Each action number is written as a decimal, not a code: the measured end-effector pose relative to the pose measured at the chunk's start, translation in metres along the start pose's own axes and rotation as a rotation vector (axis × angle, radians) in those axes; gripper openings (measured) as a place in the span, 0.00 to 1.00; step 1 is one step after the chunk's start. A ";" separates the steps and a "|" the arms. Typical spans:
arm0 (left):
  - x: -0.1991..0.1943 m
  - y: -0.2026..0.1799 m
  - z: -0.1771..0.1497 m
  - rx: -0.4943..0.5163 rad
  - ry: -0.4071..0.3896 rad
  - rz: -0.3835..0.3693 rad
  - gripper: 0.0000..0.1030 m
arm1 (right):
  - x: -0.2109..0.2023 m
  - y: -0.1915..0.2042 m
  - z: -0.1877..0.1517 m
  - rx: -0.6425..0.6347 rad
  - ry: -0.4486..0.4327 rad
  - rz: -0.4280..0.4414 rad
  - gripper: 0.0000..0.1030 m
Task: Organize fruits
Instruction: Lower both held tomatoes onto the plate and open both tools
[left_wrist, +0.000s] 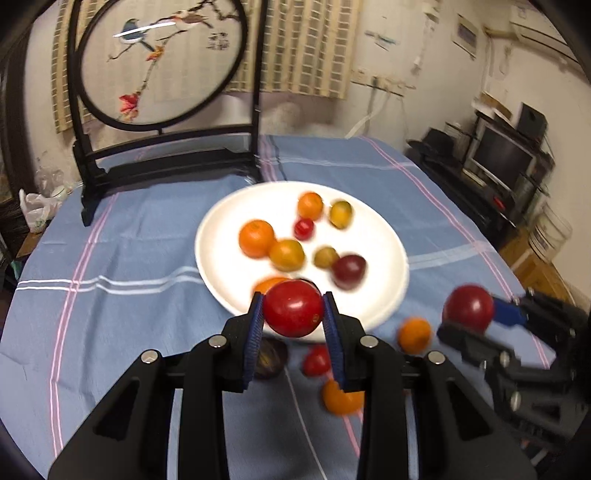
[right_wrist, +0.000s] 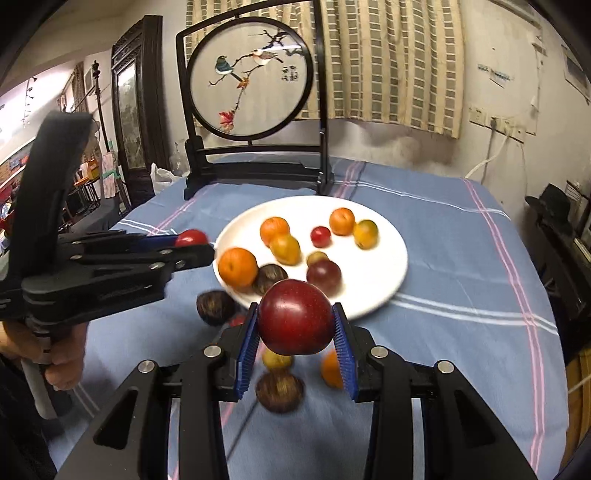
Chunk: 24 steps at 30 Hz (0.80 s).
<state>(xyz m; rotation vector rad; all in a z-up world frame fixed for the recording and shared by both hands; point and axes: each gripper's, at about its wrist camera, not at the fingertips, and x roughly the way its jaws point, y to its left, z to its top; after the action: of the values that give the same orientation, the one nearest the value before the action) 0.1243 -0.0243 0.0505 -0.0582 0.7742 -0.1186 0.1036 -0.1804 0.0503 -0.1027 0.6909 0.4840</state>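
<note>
1. the left gripper (left_wrist: 293, 314) has its blue ribbed pads pressed onto the two sides of a small glossy red tomato-like fruit (left_wrist: 293, 308), narrowed to the fruit's width; it hangs over the near rim of the round white plate (left_wrist: 221, 218), likely so it can be set down among the fruit already there.
2. the right gripper (right_wrist: 295, 325) is likewise clamped on a larger dark red plum-like fruit (right_wrist: 294, 321), held clear of the blue striped tablecloth (right_wrist: 461, 258) and just short of the plate's near edge.
3. the plate already carries round orange citrus fruits (right_wrist: 237, 267), yellow-orange ones, a tiny red one, a dark red plum and a brown wrinkled nut-like fruit at its near left rim, so the sorting looks well along.
4. loose pieces lie on the cloth near the grippers: a dark brown wrinkled ball (right_wrist: 215, 307) left of the plate, another brown one (right_wrist: 279, 391), a yellowish one and an orange one below the right gripper.
5. a black-framed round embroidered bird screen (right_wrist: 251, 77) stands at the far side, well apart from the plate.
6. both fruits are gripped across their middles, which probably keeps the round, smooth skins from rolling out.
</note>
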 end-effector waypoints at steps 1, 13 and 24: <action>0.005 0.005 0.003 -0.012 0.000 0.009 0.30 | 0.008 0.001 0.004 0.002 0.009 0.006 0.38; 0.067 0.032 0.015 -0.110 0.052 0.038 0.30 | 0.069 -0.016 0.001 0.087 0.110 0.010 0.38; 0.080 0.038 0.014 -0.135 0.047 0.036 0.31 | 0.082 -0.015 0.000 0.105 0.108 0.015 0.39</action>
<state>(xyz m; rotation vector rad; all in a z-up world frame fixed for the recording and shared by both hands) 0.1947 0.0035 0.0014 -0.1703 0.8294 -0.0336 0.1655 -0.1611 -0.0024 -0.0247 0.8221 0.4575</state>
